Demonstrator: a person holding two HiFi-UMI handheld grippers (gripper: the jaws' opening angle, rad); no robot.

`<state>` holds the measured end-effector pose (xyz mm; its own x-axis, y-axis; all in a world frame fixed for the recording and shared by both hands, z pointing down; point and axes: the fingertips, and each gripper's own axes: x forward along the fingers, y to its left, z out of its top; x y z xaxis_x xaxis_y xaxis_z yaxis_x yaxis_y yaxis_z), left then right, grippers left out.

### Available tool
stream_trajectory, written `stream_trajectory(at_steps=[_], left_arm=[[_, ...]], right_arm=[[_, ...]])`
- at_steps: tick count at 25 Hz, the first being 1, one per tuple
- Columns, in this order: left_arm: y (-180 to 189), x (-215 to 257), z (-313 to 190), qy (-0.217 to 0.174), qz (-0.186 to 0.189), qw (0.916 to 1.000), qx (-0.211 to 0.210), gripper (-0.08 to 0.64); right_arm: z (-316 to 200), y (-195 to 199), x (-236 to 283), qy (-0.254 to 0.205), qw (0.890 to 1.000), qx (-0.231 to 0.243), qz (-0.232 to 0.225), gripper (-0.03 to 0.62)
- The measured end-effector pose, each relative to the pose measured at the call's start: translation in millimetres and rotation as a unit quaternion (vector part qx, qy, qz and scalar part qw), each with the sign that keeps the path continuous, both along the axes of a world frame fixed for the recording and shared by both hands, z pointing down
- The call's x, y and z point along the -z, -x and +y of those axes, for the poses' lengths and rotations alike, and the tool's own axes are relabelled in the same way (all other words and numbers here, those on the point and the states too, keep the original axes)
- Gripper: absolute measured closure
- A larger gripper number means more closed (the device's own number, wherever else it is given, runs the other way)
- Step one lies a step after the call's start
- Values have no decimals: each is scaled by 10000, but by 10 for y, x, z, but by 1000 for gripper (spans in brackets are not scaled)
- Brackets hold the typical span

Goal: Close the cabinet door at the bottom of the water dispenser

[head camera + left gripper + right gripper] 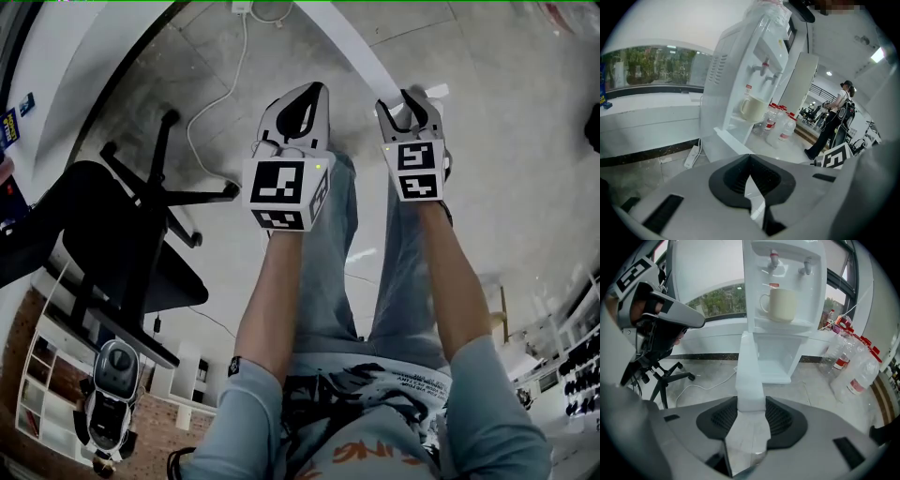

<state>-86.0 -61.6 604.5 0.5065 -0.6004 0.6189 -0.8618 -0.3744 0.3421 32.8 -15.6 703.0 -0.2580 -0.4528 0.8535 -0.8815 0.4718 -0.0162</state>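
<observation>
My right fingers (783,416) grip the free edge of the open cabinet door (749,376), which runs straight ahead of them to the water dispenser (752,282), ready to swing it shut, while my left fingers (733,176), off to their left, are clenched on nothing.

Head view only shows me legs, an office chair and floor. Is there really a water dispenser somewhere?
Observer: Yes. The right gripper view shows a white water dispenser straight ahead, with its bottom cabinet open.
Operator: Anything on it?
Observer: A cream mug sits under the taps.
Operator: And the door?
Observer: The cabinet door swings out toward us. Its edge fills the gap between the jaws of the right gripper.
</observation>
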Motion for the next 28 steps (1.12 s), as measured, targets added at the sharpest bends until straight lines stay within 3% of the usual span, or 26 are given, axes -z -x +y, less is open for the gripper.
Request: stream_trajectory(at_steps=[11,16,22,28], left_arm=[[-472,-77,30,122,-44,9998,167,540],[-660,-90,-71,65,-338,9993,113,540],[-1030,-97,-217,124,-269,9994,177,540],[-1297,-84,-396,14,-469,9989,5,540]], right_arm=[[-212,-323,-2,-176,9993,259,-226,391],[-372,-444,-12,-202,9983,501,-213,391],[-613,-655,20,-313,9958,837,-173,388],[-903,-871,30,-501,9937,996,-69,385]])
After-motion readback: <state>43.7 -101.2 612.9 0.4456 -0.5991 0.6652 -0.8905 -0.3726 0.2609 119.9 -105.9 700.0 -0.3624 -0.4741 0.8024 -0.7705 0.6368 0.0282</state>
